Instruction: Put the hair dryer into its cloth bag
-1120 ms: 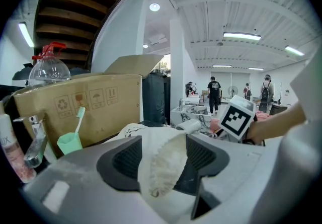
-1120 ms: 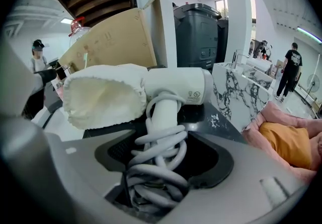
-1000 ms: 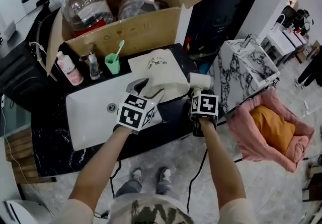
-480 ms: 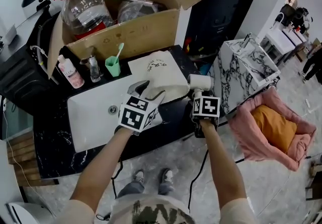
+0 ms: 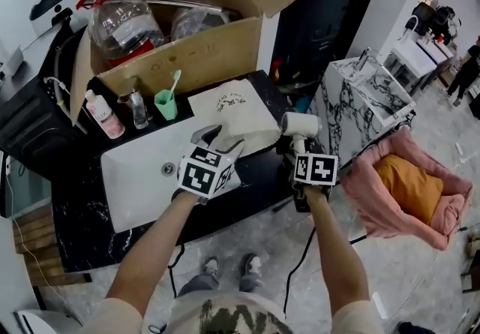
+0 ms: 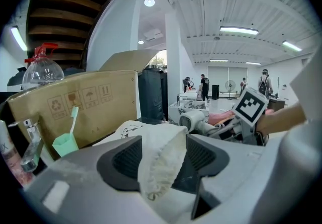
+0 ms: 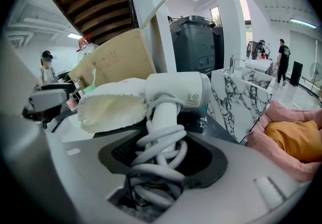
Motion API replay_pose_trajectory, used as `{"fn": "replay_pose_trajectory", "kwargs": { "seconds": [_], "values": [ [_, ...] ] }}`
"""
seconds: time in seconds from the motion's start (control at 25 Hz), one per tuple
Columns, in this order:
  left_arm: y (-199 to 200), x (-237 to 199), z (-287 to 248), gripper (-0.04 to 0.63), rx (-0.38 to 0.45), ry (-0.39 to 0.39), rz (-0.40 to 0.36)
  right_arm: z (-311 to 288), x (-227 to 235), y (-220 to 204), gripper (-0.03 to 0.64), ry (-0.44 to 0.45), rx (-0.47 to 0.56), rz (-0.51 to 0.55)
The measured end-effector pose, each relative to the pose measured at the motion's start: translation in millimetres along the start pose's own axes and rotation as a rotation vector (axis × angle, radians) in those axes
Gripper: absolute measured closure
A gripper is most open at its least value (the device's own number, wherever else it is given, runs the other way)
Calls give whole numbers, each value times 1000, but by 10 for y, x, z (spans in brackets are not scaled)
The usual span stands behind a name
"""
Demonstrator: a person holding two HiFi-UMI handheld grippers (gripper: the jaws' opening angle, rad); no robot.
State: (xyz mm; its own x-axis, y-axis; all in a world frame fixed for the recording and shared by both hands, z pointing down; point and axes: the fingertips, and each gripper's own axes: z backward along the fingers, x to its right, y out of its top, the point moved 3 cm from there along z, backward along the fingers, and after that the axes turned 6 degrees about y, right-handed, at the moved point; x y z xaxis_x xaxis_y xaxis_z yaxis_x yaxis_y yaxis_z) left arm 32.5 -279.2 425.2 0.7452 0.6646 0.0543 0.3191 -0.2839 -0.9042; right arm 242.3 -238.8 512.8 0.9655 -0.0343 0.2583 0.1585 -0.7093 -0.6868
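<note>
Black counter (image 5: 79, 209) holds a white sink (image 5: 135, 182) on its left side. Behind the sink, from the left, stand a small bottle (image 5: 103, 113), a shiny tap (image 5: 137, 106) and a green cup (image 5: 166, 105) with a toothbrush in it. A big open cardboard box (image 5: 191, 51) sits at the back, with a clear water jug (image 5: 120, 19) inside.

Next comes the left hand-held gripper (image 6: 161, 162). Its two jaws pinch the frilly edge of the cloth bag (image 5: 234, 106) and lift that edge up. The rest of the cream bag lies flat on the counter, between the sink and the counter's right end. It has a small dark drawing on it.

To the right of the bag is the white hair dryer (image 5: 298, 124). The right hand-held gripper (image 7: 163, 155) holds it by the handle, which has the grey cord wound round it. These jaws have just been closing, and now they press on the handle and cord. The hair dryer is up in the air over the counter's right edge. Its front end is right at the open mouth of the bag. It is not clear if the tip is inside yet.

Further right stands a white marble stand (image 5: 367, 107). Past it, a pink pet bed (image 5: 442, 201) with an orange cushion (image 5: 409, 188) lies on the floor.
</note>
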Motion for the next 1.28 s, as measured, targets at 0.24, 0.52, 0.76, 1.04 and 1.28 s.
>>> {"fn": "replay_pose_trajectory", "kwargs": {
  "seconds": [0.24, 0.52, 0.76, 1.04, 1.28],
  "values": [
    [-25, 12, -68, 319, -22, -31, -45, 214, -86, 64, 361, 32, 49, 50],
    [-36, -1, -179, 319, -61, -79, -155, 448, -276, 58, 360, 59, 83, 80],
    [-121, -44, -281, 319, -97, -113, -232, 535, -439, -62, 360, 81, 99, 95],
    [-228, -85, -342, 332, -125, -153, -275, 622, -532, -331, 360, 47, 86, 100],
    [-281, -152, -385, 468, -127, -162, -283, 630, -637, -521, 360, 37, 80, 93]
  ]
}}
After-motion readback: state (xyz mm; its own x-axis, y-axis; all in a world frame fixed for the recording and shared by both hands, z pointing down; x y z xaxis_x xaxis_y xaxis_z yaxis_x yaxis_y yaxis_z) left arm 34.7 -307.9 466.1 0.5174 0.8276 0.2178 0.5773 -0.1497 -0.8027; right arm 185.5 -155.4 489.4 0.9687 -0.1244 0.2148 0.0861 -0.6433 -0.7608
